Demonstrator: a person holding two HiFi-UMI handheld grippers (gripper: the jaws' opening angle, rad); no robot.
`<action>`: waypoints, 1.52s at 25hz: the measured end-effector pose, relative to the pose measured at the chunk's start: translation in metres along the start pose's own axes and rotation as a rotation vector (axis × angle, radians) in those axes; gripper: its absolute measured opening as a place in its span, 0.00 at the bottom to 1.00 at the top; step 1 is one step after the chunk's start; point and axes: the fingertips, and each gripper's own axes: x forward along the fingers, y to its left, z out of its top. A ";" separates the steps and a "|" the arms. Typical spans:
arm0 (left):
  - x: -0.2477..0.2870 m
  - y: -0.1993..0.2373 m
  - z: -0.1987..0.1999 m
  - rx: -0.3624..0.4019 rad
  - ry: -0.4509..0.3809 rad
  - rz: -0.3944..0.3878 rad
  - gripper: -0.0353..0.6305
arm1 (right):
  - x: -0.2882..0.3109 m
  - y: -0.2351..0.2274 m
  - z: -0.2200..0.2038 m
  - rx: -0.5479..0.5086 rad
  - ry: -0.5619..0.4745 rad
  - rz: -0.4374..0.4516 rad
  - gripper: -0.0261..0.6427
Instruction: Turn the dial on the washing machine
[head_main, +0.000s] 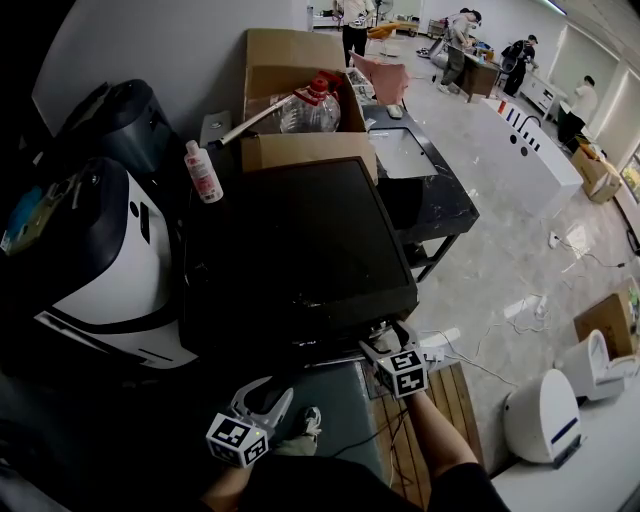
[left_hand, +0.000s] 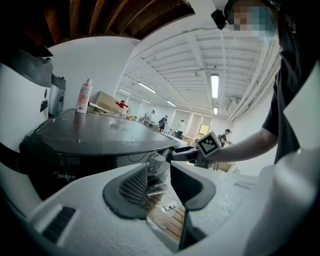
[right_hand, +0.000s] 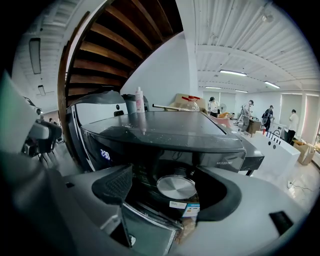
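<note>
A black washing machine (head_main: 300, 240) with a glossy lid fills the middle of the head view. Its round silver dial (right_hand: 176, 186) sits on the front panel below the lid edge. My right gripper (right_hand: 164, 177) is open, with one jaw on each side of the dial, the right jaw close against it and the left jaw a little apart. The head view shows that gripper (head_main: 385, 338) at the machine's front right corner. My left gripper (head_main: 268, 392) hangs lower and to the left, off the machine. It is open (left_hand: 159, 182) with nothing between its fingers.
A pink-and-white bottle (head_main: 203, 172) stands on the machine's back left corner. Behind it is a cardboard box (head_main: 300, 100) holding a plastic jug. A white appliance (head_main: 110, 270) stands at the left, another (head_main: 545, 415) at the right. Wooden slats (head_main: 450, 400) and cables lie on the floor.
</note>
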 end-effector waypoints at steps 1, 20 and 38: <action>0.000 0.000 0.000 0.000 0.000 0.000 0.26 | 0.000 0.000 0.000 -0.004 0.001 -0.002 0.60; -0.003 -0.002 -0.002 -0.001 -0.006 0.005 0.26 | 0.002 -0.004 -0.001 0.037 -0.003 -0.047 0.59; -0.008 0.005 -0.004 -0.009 -0.001 0.016 0.26 | 0.009 -0.012 -0.017 0.186 0.034 -0.046 0.62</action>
